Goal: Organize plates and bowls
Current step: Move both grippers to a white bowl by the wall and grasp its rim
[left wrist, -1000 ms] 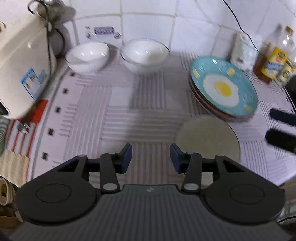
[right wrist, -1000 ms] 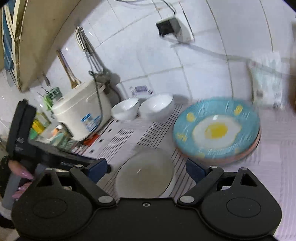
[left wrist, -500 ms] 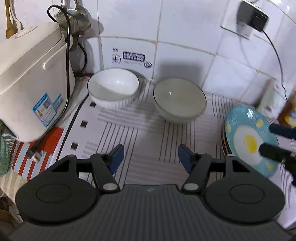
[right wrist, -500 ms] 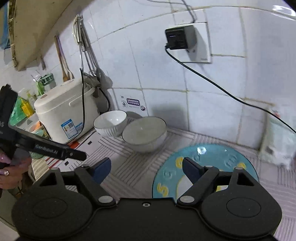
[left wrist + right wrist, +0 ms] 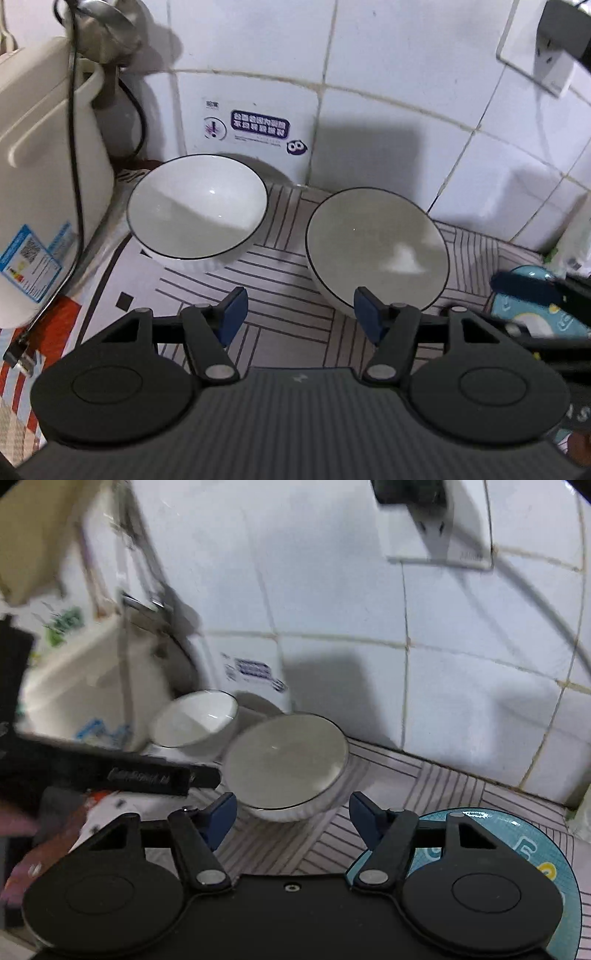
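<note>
Two white bowls with thin dark rims sit side by side on the striped mat (image 5: 280,332) at the foot of the tiled wall (image 5: 388,48). The left bowl (image 5: 197,210) stands just beside the white rice cooker (image 5: 40,177); the right bowl (image 5: 376,247) stands a little apart from it, nearer the blue patterned plate (image 5: 524,845) at the right edge of the counter.

The left gripper (image 5: 299,310) hovers low over the mat in front of the two bowls, its blue-padded jaws parted with nothing between them; its right pad lies close to the near rim of the right bowl, though contact cannot be made out. The right gripper (image 5: 291,812) points at the right bowl from the plate side, its jaws closing while they are apart and clear of the bowl's wall, with only the bowl's near edge seen between them. A wall socket (image 5: 439,520) with a black plug is above
</note>
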`<state>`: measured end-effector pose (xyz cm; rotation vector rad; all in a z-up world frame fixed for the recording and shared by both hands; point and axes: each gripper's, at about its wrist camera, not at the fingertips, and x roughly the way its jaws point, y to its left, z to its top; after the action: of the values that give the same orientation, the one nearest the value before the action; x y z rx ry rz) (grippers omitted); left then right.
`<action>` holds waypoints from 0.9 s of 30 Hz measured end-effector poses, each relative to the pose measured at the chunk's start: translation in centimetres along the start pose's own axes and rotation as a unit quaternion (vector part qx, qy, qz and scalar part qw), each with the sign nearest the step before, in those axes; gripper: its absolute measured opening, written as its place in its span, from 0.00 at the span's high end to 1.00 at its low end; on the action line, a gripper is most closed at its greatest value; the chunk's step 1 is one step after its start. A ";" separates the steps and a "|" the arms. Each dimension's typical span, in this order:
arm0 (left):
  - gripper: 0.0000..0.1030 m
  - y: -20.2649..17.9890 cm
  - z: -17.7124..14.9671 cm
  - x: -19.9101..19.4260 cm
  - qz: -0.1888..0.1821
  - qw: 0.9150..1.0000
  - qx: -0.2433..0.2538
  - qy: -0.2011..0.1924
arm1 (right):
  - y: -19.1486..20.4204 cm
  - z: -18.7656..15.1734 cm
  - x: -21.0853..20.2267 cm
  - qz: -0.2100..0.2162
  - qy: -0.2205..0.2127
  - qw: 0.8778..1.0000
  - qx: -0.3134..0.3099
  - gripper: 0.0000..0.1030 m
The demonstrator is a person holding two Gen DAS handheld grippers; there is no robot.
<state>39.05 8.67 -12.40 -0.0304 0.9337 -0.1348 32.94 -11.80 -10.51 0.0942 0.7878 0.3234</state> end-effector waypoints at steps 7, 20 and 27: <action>0.49 0.1 0.4 1.9 -0.003 1.000 -0.012 0.001 | -1.2 1.5 3.4 -0.021 0.021 0.999 0.037 0.44; 0.80 0.0 0.4 2.2 -0.052 0.997 -0.048 0.004 | -2.6 0.7 6.1 -0.019 0.031 0.995 0.093 0.73; 0.83 -0.7 0.1 0.1 -0.041 0.999 -0.013 -0.006 | -1.9 0.7 6.5 -0.052 0.050 0.994 0.087 0.79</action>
<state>39.14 7.98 -12.31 -0.0932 0.9221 -0.1978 38.19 -11.46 -14.87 0.2002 0.9169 0.1619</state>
